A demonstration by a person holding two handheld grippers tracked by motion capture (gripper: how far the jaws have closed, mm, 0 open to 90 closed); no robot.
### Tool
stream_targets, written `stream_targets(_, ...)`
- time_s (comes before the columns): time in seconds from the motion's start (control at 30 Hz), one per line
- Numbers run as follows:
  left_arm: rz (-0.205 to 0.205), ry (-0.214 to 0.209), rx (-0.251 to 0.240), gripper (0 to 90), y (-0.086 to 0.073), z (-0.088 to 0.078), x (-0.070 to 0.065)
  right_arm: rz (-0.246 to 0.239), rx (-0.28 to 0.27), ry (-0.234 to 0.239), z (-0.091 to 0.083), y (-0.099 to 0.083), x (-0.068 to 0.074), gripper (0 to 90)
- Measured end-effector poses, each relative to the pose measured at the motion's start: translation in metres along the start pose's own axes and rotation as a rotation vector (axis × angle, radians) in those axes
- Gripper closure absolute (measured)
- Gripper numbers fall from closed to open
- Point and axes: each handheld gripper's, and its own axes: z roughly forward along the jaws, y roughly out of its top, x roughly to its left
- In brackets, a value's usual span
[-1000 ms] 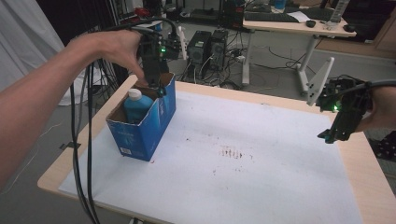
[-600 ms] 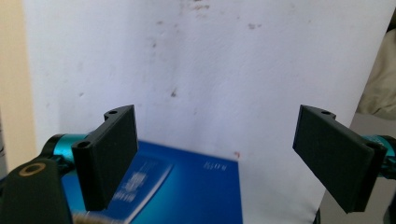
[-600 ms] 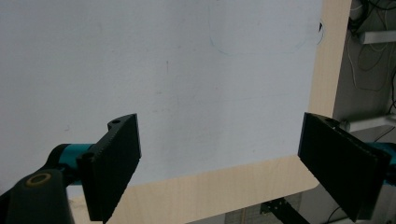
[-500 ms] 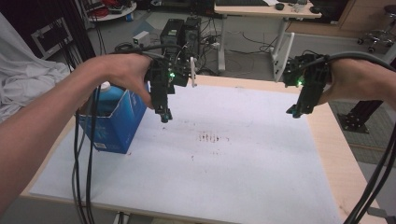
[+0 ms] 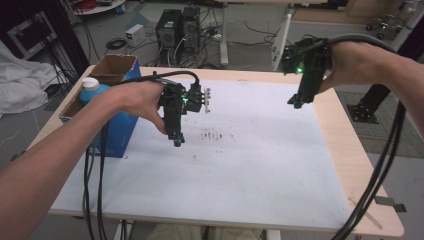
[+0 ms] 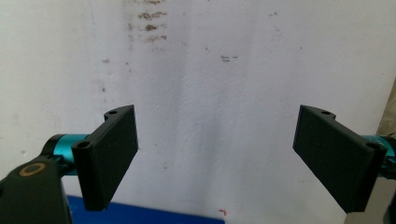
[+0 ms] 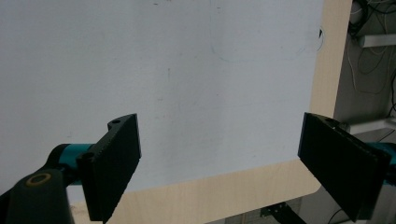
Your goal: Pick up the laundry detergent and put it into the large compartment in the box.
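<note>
A blue cardboard box stands open at the table's left edge, and a blue bottle with a white cap stands upright in it. My left gripper points down over the white sheet, just right of the box and beside a patch of brown stains. Its jaws have just been opening. In the left gripper view the gripper stands open with nothing between the jaws. My right gripper hangs over the far right of the sheet, open and empty.
The sheet covers most of the wooden table, and bare wood shows along the right edge. Black cables trail from both hands over the front edge. Computer cases stand on the floor behind the table, and white cloth lies to the left.
My left gripper has left the top of the box and come down to the right over the sheet. The right gripper has kept its place over the table.
</note>
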Motion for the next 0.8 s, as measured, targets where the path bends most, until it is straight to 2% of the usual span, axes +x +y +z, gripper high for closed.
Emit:
stream_targets(0.27, -0.004, -0.018, 0.009, 14.1, 0.002, 0.018, -0.002, -0.009, -0.002, 0.002, 0.000, 0.005, 0.002, 12.4)
stream_targets(0.6, 0.017, -0.033, 0.009, 14.1, 0.006, 0.022, -0.001, -0.004, 0.002, 0.012, 0.006, 0.003, 0.002, 12.4)
stream_targets(0.8, 0.011, -0.042, 0.008, 14.1, 0.007, 0.023, 0.000, -0.004, -0.004, 0.011, 0.007, 0.004, 0.001, 12.4)
